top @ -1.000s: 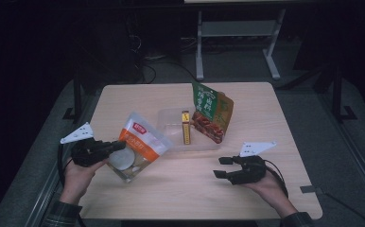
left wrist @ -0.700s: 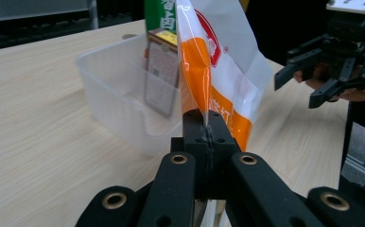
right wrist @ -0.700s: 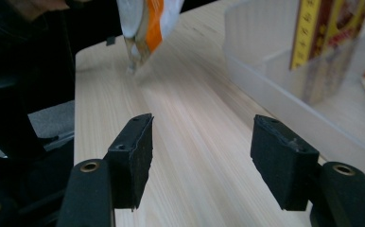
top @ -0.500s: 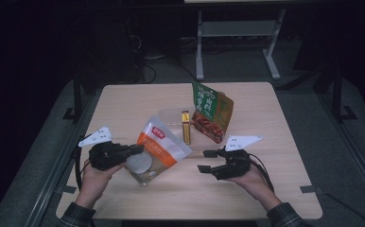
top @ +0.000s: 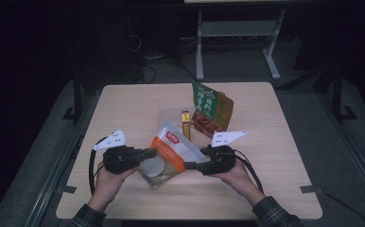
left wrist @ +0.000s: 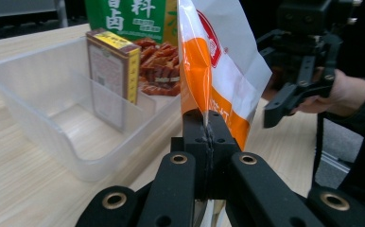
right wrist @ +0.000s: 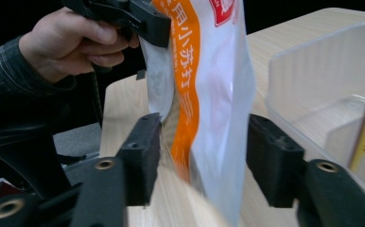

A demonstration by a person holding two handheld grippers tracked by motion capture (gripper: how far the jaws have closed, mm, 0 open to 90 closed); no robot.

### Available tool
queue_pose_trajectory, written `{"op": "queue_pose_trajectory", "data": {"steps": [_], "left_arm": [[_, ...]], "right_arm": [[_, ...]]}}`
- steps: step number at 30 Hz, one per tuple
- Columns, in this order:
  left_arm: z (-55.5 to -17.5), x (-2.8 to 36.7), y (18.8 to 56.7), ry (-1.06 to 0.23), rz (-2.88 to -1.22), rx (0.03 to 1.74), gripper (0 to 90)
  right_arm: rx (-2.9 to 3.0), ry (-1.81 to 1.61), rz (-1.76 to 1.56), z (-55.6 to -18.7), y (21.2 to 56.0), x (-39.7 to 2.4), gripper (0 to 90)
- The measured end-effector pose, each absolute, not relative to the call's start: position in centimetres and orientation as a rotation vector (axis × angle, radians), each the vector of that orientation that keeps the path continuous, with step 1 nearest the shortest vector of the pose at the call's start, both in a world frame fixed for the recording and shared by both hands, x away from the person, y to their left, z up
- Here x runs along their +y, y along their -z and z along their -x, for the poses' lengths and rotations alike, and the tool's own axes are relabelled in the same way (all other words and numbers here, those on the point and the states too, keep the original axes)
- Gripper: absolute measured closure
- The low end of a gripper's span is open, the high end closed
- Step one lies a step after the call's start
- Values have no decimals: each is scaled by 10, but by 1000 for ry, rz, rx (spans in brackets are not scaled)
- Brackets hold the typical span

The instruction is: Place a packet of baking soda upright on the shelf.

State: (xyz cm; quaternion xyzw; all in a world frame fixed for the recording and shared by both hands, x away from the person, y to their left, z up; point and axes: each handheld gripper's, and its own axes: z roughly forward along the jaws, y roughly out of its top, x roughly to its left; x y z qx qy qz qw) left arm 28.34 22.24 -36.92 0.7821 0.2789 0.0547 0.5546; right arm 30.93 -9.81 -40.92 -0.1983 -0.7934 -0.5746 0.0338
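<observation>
An orange and white snack pouch (top: 171, 152) hangs tilted above the table's front middle. My left gripper (top: 151, 152) is shut on its edge; in the left gripper view the jaws (left wrist: 204, 137) pinch the pouch (left wrist: 221, 71) at its seam. My right gripper (top: 191, 165) comes at it from the right and stands open. In the right gripper view the pouch (right wrist: 209, 90) hangs between the two spread jaws of that gripper (right wrist: 202, 156), touching neither that I can see. The left gripper (right wrist: 124, 19) grips the pouch's top there.
A clear plastic bin (top: 169, 116) sits just behind the pouch, with a yellow box (top: 185, 124) standing upright in it. A green bag of dried meat (top: 211, 109) leans at the bin's right end. Bare wooden tabletop (top: 275, 142) lies to either side.
The left gripper has carried the pouch rightward toward the table's middle. The right gripper has moved left, and its open jaws now straddle the pouch.
</observation>
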Motion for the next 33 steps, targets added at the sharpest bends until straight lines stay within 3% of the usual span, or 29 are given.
{"op": "queue_pose_trajectory", "data": {"steps": [16,30,33], "left_arm": [[-283,222,372,-120,-1822,665,897],[-285,218,378,-180,-1883,670,881],[-287,216,382,-179,-1893,683,827]], "right_arm": [[-2378,1805,586,-312,412,-86,889],[-2353,1815,446,-305,401,-84,900],[-2323,1819,428,-305,400,-83,900]]}}
